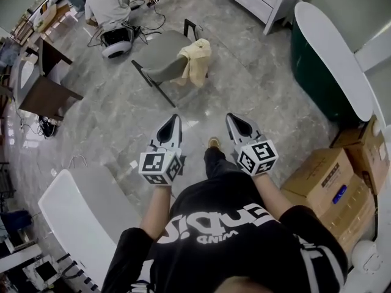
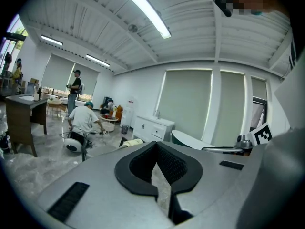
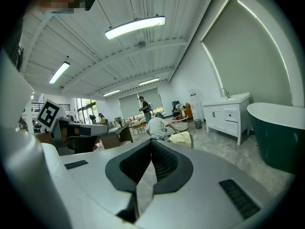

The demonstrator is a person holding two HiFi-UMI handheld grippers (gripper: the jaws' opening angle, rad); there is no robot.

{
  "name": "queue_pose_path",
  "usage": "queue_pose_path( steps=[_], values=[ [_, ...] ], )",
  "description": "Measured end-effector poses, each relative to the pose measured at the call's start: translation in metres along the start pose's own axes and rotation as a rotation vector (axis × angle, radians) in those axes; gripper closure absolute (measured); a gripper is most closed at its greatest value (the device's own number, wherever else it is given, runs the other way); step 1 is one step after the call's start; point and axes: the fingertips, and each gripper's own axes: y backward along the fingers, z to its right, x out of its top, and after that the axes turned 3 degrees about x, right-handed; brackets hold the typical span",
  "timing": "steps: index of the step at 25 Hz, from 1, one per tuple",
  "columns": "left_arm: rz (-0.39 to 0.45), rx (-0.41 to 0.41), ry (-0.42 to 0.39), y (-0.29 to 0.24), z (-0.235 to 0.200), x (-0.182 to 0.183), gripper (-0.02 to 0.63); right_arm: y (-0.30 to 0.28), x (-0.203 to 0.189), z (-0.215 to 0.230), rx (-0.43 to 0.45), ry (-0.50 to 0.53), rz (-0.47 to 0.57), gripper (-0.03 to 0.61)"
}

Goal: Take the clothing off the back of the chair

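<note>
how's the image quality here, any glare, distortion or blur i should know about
Head view: strong fisheye bend toward the edges, even light, the yellow clothing on the chair sharp. Left gripper view: dark round vignette, ceiling light strip blown out. Right gripper view: same vignette, ceiling lamp overexposed, bathtub rim bowed by the lens.

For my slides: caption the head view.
Shut and empty, the left gripper and right gripper point toward the chair draped with yellow clothing.
</note>
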Motion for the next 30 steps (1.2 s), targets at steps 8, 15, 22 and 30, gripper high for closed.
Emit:
queue_pose_path(
  steps=[8, 15, 22, 30],
  values=[
    [-0.008, 0.054, 0.013, -0.072, -0.02, 0.026, 0.601, -0.066, 0.032, 0.056, 0.051, -0.003, -0.015, 0.565],
    [0.015, 0.098, 0.008, -0.122, -0.03, 0.049, 0.601, -0.105, 0.051, 0.1, 0.073, 0.003, -0.013, 0.565],
    [0.013, 0.103, 0.003, -0.157, -0.052, 0.061, 0.601, -0.141, 0.058, 0.117, 0.081, -0.018, -0.021, 0.565],
    [-0.009, 0.051, -0.03, -0.194, -0.087, 0.074, 0.601, -0.188, 0.073, 0.124, 0.047, -0.028, -0.012, 0.565]
  ],
)
